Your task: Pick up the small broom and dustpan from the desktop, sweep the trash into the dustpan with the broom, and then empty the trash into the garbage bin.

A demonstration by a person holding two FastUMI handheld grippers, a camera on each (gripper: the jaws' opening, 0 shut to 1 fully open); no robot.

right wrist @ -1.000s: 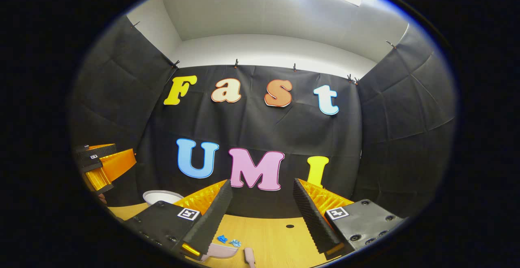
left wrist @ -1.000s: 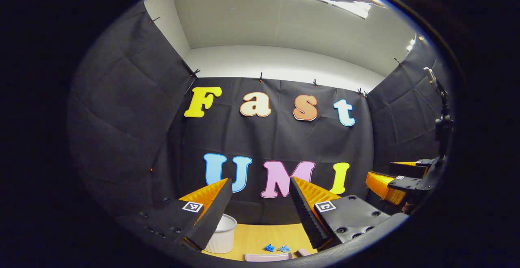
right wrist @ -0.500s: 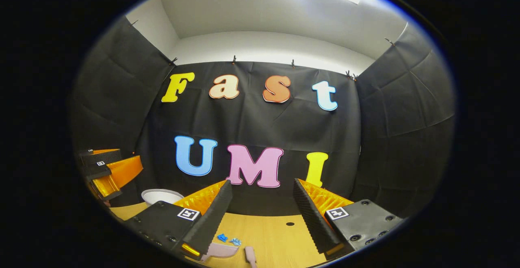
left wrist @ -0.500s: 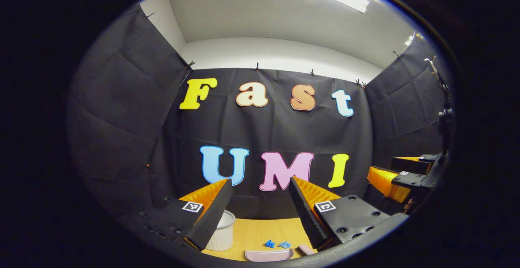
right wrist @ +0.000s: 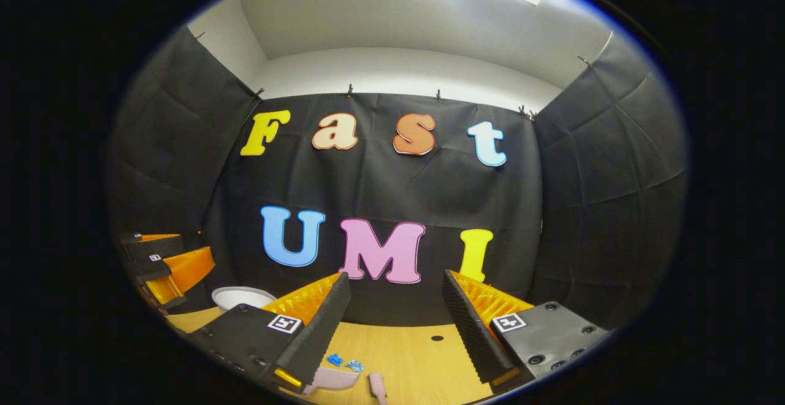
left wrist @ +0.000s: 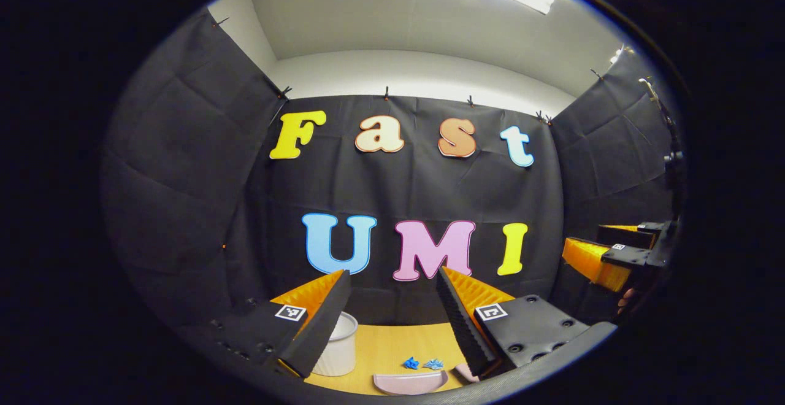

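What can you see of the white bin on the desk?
The white bin is a small round tub with vertical ribbing on its wall and a plain rim, plastic by the look. It stands upright on the wooden desk near the back wall, partly hidden behind the left gripper's finger. The right gripper view shows its open top, with no contents seen. Neither gripper touches it.

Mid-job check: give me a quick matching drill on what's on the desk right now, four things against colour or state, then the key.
Things:
1. garbage bin
2. trash
3. dustpan
4. left gripper

Descriptions:
A. pink, lying flat at the near edge of the desktop
B. white, ribbed, upright
C. open, holding nothing
D. blue, crumpled, two small pieces just beyond the dustpan

Pairs: 1-B, 2-D, 3-A, 4-C
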